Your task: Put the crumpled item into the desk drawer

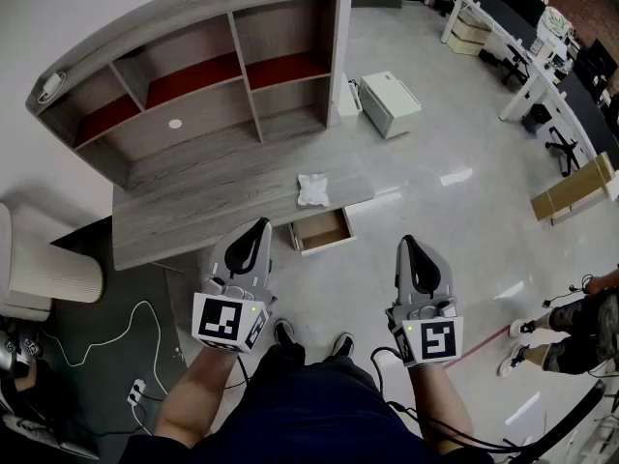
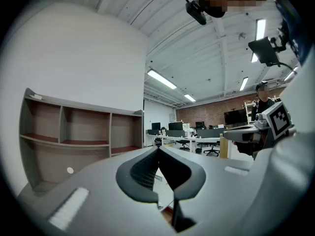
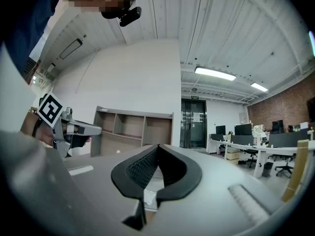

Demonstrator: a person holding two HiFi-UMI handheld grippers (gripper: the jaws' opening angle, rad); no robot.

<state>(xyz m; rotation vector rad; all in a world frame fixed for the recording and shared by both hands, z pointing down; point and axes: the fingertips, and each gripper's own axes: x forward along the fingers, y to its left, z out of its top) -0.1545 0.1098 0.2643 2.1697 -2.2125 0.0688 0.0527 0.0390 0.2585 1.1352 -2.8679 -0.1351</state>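
Jaws are meeting, empty, on your left hand-held gripper (image 1: 259,225) and right hand-held gripper (image 1: 408,242); the wad (image 1: 312,189) is lying at the worktop's (image 1: 193,211) front edge near its right corner, just above the open drawer (image 1: 322,231).

A grey wooden shelf unit (image 1: 193,95) with red-lined upper compartments holds a small white disc (image 1: 175,124) in its middle bay. A white box (image 1: 389,102) lies on the floor just beyond it (set at an angle). A cardboard plank (image 1: 573,188) lies far right and a power strip (image 1: 135,391) lower left.
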